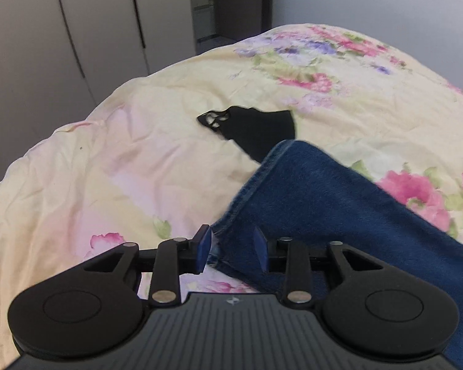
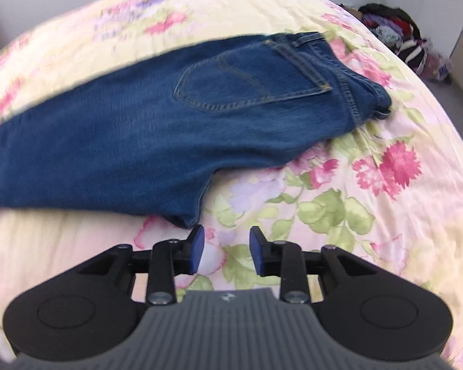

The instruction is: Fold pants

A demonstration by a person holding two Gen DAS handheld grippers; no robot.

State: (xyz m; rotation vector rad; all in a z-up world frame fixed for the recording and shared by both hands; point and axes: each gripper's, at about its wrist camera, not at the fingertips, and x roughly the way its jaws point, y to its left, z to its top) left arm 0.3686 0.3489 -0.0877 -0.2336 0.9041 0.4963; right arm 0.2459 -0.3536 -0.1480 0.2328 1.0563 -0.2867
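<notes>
Left hand-held gripper (image 1: 231, 248): your blue pads stand apart over the hem end of the jeans (image 1: 339, 215), pinching nothing. Right hand-held gripper (image 2: 223, 251): likewise parted and empty, just short of the denim's near edge. The jeans lie lengthwise on the floral bedspread (image 2: 355, 200), legs apparently stacked, back pocket (image 2: 250, 83) up. A black garment (image 1: 256, 129) lies beyond. Judged step: between folds; next, you must regrasp the hem and carry it toward the waistband.
</notes>
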